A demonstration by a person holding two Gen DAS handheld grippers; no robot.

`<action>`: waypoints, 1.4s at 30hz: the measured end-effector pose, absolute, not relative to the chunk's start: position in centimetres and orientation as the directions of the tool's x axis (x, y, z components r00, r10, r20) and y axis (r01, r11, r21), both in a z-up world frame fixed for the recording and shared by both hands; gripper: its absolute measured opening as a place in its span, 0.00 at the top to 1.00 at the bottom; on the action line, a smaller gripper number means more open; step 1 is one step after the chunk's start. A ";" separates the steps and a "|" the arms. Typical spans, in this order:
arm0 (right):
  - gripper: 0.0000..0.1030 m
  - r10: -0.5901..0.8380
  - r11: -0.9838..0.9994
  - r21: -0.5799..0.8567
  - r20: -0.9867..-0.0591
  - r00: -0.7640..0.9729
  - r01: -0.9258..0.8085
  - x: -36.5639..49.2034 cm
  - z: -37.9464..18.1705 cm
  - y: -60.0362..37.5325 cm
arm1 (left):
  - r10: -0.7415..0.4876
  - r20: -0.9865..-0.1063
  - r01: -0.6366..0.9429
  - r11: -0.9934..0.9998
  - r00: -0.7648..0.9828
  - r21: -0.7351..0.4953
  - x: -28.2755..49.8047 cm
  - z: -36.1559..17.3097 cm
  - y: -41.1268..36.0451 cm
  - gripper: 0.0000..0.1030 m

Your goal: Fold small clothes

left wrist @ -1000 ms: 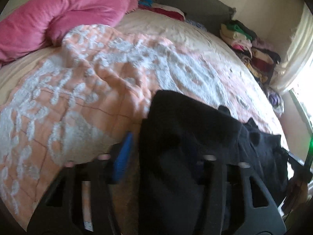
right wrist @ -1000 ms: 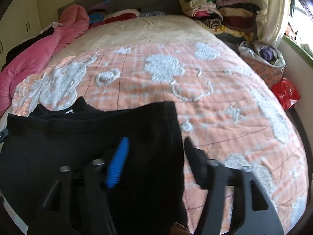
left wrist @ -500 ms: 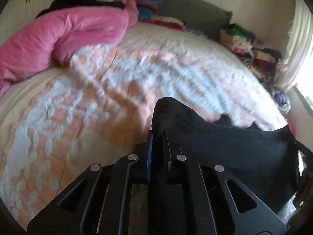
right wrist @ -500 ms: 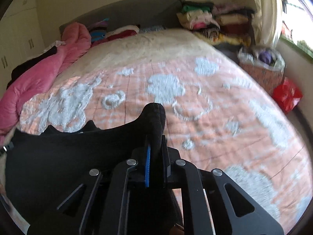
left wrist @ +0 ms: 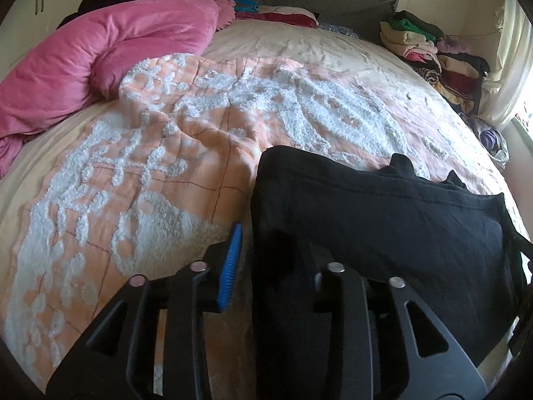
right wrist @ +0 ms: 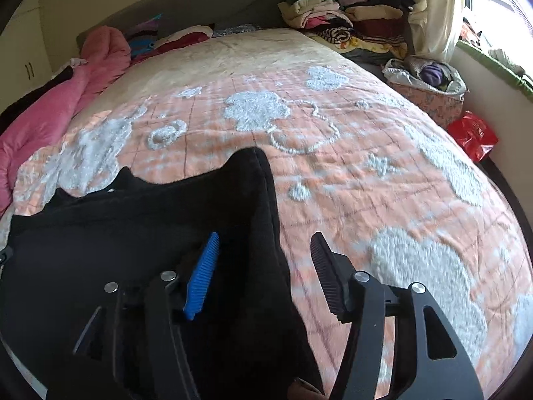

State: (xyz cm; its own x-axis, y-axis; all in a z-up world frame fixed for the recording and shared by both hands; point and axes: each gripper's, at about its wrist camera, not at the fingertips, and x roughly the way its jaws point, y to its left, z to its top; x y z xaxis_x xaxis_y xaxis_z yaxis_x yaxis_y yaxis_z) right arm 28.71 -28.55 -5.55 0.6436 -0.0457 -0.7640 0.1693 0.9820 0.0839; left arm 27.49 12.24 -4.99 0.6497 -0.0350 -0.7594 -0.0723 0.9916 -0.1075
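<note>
Jaws on both the left gripper (left wrist: 263, 260) and right gripper (right wrist: 266, 271) are spread, nothing clamped. Smooth the black garment (left wrist: 383, 220) flat on the bedspread (left wrist: 160, 166) before the next fold.

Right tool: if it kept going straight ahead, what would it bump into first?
Probably the black garment, whose edge lies between the open fingers of the right tool. Past it comes the peach bedspread. Depth is hard to judge.
</note>
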 end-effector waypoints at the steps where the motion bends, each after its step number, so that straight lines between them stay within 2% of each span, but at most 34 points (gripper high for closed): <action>1: 0.36 -0.045 0.981 0.087 -0.765 0.642 0.172 28.3 -5.6 -28.6 | -0.036 -0.761 -0.068 0.992 0.648 -0.105 27.4 -4.9 12.1 0.71; 12: 0.22 -0.013 0.985 0.101 -0.771 0.637 0.142 24.0 -5.7 -27.4 | -0.031 -0.766 -0.053 0.995 0.642 -0.085 25.6 -4.7 11.3 0.46; 17: 0.17 -0.002 0.983 0.124 -0.736 0.677 0.137 21.4 -4.4 -27.0 | -0.007 -0.761 -0.075 0.995 0.649 -0.072 24.5 -4.4 12.0 0.27; 23: 0.10 0.064 0.993 0.115 -0.689 0.722 0.022 19.0 -2.3 -23.7 | 0.039 -0.745 -0.138 0.988 0.666 -0.071 24.2 -3.7 13.5 0.11; 32: 0.10 0.213 0.972 0.074 -0.680 0.702 -0.224 17.6 -1.3 -15.5 | 0.071 -0.730 -0.204 0.974 0.680 -0.095 24.0 -3.1 15.7 0.09; 42: 0.10 0.308 0.893 -0.036 -0.676 0.669 -0.448 16.4 -1.1 -7.0 | 0.018 -0.736 -0.205 0.965 0.677 -0.165 24.2 -2.9 17.3 0.09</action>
State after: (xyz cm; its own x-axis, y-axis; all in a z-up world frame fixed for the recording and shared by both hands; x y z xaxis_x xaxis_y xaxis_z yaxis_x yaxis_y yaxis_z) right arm 16.43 -7.04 -1.13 0.6689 0.3085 -0.6763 -0.4484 0.8931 -0.0362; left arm 24.17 17.31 -2.91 0.6766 0.0180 -0.7361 -0.2051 0.9647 -0.1649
